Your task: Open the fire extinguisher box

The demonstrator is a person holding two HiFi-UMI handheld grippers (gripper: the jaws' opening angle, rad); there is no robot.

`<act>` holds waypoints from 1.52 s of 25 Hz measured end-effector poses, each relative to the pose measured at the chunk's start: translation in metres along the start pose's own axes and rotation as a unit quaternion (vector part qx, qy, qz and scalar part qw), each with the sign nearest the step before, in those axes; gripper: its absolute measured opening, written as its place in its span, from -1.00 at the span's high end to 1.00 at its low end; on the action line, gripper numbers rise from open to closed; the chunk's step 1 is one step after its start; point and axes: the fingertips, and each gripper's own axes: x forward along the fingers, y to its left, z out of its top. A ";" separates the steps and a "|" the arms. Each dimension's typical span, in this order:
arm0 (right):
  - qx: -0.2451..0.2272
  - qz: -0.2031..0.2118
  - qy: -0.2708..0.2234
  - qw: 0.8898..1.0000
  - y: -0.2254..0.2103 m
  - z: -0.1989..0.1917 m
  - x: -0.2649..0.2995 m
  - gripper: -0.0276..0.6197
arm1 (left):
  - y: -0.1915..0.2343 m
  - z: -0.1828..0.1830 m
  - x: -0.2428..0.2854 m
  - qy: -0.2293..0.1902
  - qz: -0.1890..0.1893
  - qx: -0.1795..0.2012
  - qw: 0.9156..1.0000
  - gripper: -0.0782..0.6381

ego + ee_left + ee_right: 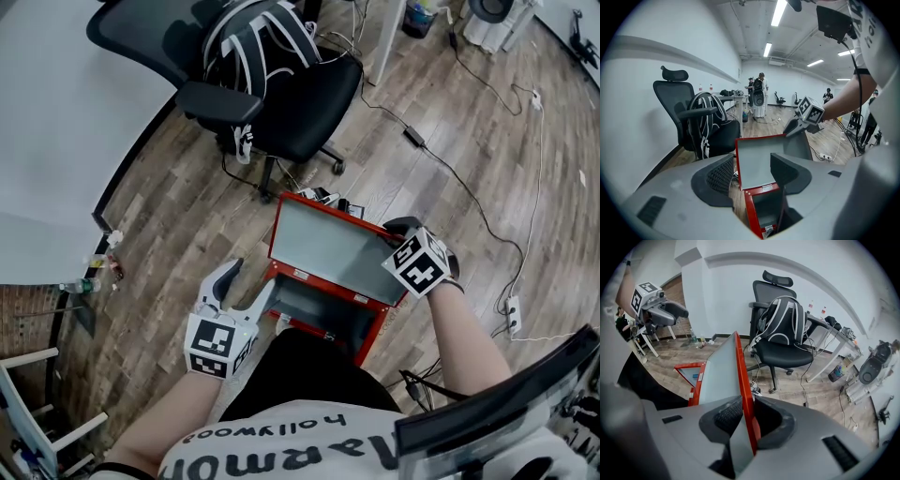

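The red fire extinguisher box (373, 330) lies on the wood floor in front of my knees. Its lid (328, 248) stands raised, grey inside facing me. My right gripper (399, 229) is shut on the lid's right edge; in the right gripper view the red edge (740, 376) runs between the pads of that gripper (747, 417). My left gripper (246, 284) hovers open beside the box's front left corner, holding nothing. In the left gripper view the lid (757, 161) and the box body (751, 211) show between the spread jaws of the left gripper (752, 169).
A black office chair (281, 103) with a backpack (258, 37) stands just beyond the box. Cables and a power strip (511, 309) lie on the floor to the right. Small bottles (94, 267) sit by the white wall at left. People stand far down the room (758, 93).
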 end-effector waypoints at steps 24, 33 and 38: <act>-0.015 -0.011 0.011 1.000 -0.001 -0.006 0.012 0.65 | -0.001 0.010 -0.024 0.006 0.025 0.002 1.000 0.12; -0.018 0.004 0.018 1.000 0.006 -0.009 0.014 0.43 | -0.006 0.007 -0.024 0.007 0.023 0.004 1.000 0.12; -0.013 0.003 0.014 1.000 0.005 -0.006 0.012 0.38 | -0.004 0.005 -0.027 0.009 0.026 -0.001 1.000 0.12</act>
